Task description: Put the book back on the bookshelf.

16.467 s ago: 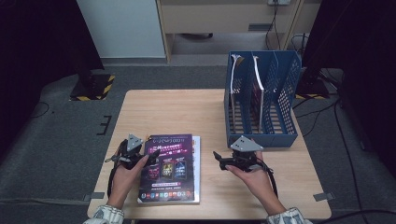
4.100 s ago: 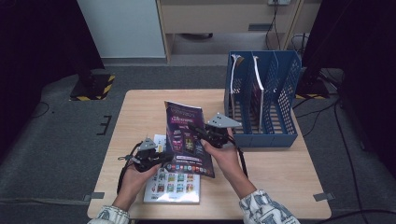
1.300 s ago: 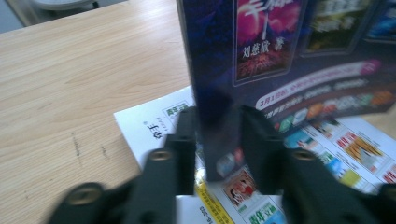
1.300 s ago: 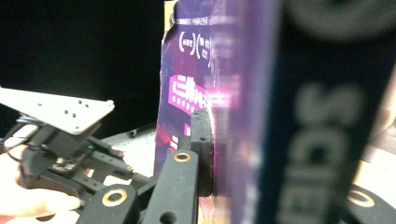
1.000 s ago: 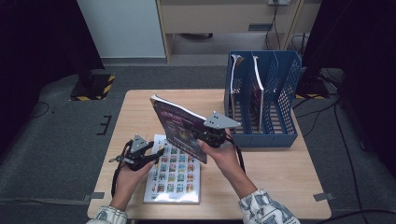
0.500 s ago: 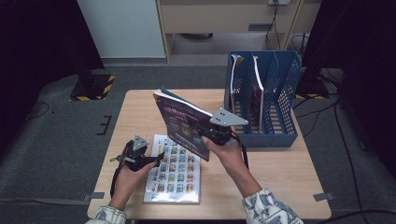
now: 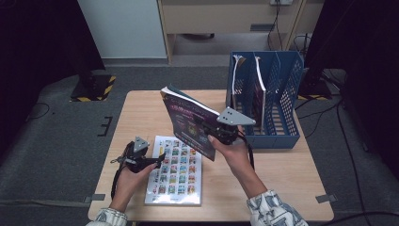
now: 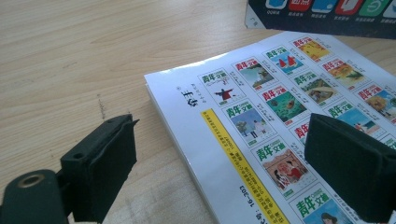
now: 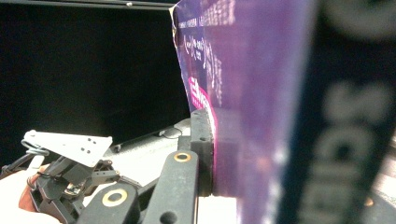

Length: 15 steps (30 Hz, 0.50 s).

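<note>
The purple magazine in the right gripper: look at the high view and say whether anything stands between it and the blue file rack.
Nothing visible does. The right gripper holds the purple magazine raised above the table, just left of the blue file rack, with only open air between them.

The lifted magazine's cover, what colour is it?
Mostly purple magazine, with a dark band; the right gripper view shows it best.

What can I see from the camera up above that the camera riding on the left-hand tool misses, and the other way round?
The high view alone takes in the blue file rack, the right gripper holding a purple magazine up off the table, and the person's forearms. The left gripper view alone gives a close look at the small printed pictures and yellow strip on the flat magazine, with its own black jaws standing open either side of that magazine's edge. Both show that flat magazine, the wooden table and the left gripper.
</note>
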### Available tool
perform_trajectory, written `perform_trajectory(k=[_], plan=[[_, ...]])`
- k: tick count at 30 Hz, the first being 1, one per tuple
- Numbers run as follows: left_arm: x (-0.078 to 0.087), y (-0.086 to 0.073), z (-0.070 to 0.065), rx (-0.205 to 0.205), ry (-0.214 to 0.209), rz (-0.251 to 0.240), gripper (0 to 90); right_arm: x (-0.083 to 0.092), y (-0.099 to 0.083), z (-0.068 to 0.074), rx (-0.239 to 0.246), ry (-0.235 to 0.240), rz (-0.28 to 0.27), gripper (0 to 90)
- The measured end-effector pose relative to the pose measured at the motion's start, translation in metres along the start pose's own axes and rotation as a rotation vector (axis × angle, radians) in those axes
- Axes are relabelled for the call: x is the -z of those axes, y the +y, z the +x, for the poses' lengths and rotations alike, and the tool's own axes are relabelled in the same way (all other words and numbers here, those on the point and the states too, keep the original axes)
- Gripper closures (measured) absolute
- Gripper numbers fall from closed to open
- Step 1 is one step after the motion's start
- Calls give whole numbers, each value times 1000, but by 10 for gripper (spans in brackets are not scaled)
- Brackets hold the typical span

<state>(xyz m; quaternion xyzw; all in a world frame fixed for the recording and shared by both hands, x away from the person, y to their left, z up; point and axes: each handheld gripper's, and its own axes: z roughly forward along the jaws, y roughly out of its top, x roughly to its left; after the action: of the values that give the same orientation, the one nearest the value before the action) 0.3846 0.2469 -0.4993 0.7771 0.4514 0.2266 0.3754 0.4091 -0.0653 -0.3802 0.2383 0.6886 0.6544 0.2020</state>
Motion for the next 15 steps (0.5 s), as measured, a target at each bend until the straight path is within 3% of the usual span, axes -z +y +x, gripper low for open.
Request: perform_trajectory(k=[15], plan=[[0,-1,0,-7,1,6,63,14,2,-6,5,-18,2,842]])
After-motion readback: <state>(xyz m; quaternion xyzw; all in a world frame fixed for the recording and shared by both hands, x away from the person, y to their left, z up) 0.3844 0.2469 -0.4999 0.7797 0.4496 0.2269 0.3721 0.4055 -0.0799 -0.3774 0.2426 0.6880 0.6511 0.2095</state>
